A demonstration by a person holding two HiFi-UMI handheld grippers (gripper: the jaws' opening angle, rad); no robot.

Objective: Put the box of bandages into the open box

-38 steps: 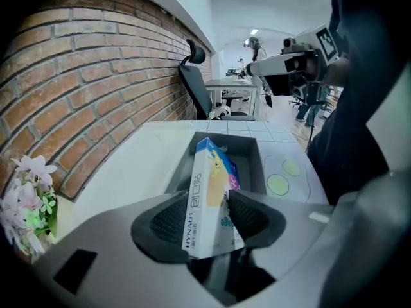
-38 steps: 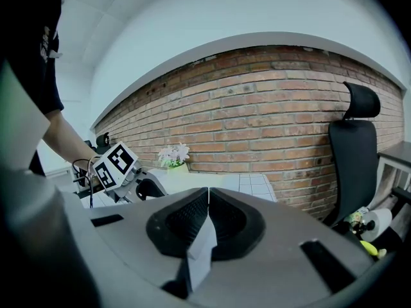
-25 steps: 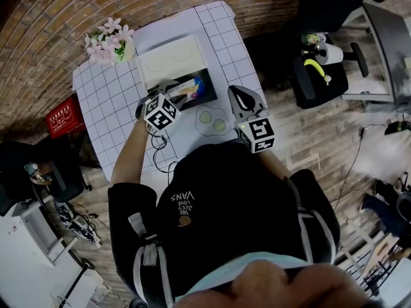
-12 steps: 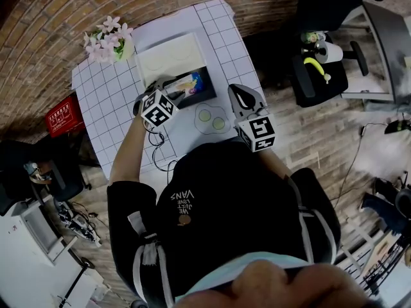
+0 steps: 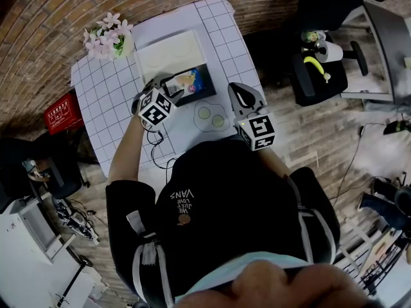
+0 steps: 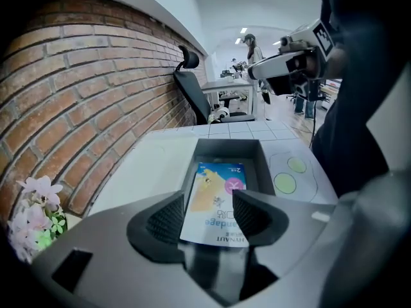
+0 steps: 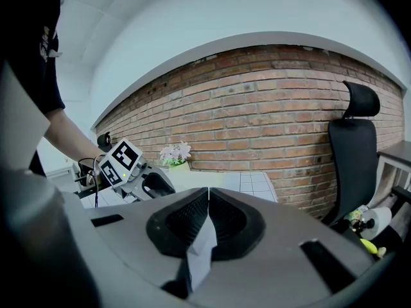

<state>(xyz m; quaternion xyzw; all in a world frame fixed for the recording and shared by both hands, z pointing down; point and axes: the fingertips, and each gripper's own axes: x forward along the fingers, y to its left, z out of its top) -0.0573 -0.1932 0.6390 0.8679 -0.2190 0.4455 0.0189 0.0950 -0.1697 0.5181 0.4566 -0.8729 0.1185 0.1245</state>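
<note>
The bandage box, blue and yellow with a pink spot, lies in the open dark box on the checked table. Its near end leans up on the dark box's near wall, between the pads of my left gripper. Those jaws have just been opening and stand wide, and the pads do not press on the carton. From the head view the left gripper is at the dark box's near left edge. My right gripper hovers to the right, shut, with nothing between its pads.
The white lid lies flat behind the dark box. A paper mat with two green circles is in front of it. Flowers stand at the table's far left corner. A red crate and office chairs flank the table.
The bandage box has dropped from a tilted hold to lie in the dark box. My left gripper's jaws have spread and let go of it. The right gripper has stayed put.
</note>
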